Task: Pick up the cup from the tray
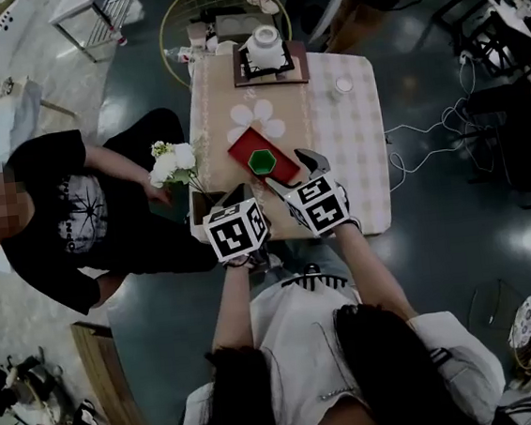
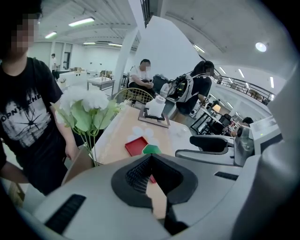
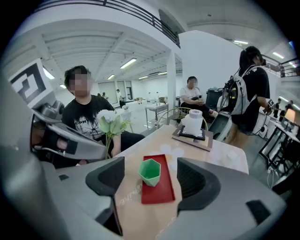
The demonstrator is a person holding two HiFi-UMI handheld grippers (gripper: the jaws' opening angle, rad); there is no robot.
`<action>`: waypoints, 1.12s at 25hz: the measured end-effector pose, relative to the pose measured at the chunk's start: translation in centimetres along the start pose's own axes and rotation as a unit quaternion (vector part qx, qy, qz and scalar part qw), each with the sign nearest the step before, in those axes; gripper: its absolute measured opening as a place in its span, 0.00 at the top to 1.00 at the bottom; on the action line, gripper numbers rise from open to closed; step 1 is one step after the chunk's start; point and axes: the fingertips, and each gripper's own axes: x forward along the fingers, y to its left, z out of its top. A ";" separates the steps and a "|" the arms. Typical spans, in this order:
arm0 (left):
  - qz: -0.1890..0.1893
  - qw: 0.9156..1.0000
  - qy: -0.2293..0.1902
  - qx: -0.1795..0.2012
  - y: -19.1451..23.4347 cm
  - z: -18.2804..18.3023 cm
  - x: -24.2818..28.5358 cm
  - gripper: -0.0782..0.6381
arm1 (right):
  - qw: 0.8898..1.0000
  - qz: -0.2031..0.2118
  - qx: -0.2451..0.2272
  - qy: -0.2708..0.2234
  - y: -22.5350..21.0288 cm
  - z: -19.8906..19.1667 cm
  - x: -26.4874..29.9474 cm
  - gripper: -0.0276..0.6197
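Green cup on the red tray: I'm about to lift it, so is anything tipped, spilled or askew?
Nothing serious. The green cup stands upright on the red tray, open end up, with no spill visible. The only oddity is that the tray lies at a slant to the edges of the table.

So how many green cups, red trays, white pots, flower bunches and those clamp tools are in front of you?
Green cup: 1
Red tray: 1
White pot: 1
Bunch of white flowers: 1
Grippers: 2, left gripper and right gripper
Total: 6
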 end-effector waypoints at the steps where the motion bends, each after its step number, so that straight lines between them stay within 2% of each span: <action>1: 0.003 1.000 0.004 -0.003 0.3 0.1 0.4 0.88 | 1.000 0.007 -0.008 0.008 0.2 0.0 0.8 0.44; 4: 0.011 1.000 0.016 -0.010 1.1 0.1 1.4 0.88 | 0.998 0.030 -0.031 0.037 0.7 -0.5 3.2 0.40; 10: 0.021 0.999 0.039 -0.019 1.9 -0.1 3.2 0.88 | 0.993 0.046 -0.056 0.091 0.6 -2.4 7.5 0.40; 17: 0.030 0.997 0.056 -0.034 2.6 -0.3 4.7 0.88 | 0.988 0.048 -0.043 0.143 0.8 -5.0 11.5 0.40; 21: 0.032 0.997 0.064 -0.038 2.7 -0.3 5.3 0.88 | 0.987 0.031 -0.026 0.157 0.6 -5.7 12.9 0.40; 28: 0.034 0.996 0.069 -0.043 3.0 -0.4 5.8 0.88 | 0.983 0.035 -0.021 0.179 0.6 -6.7 13.6 0.41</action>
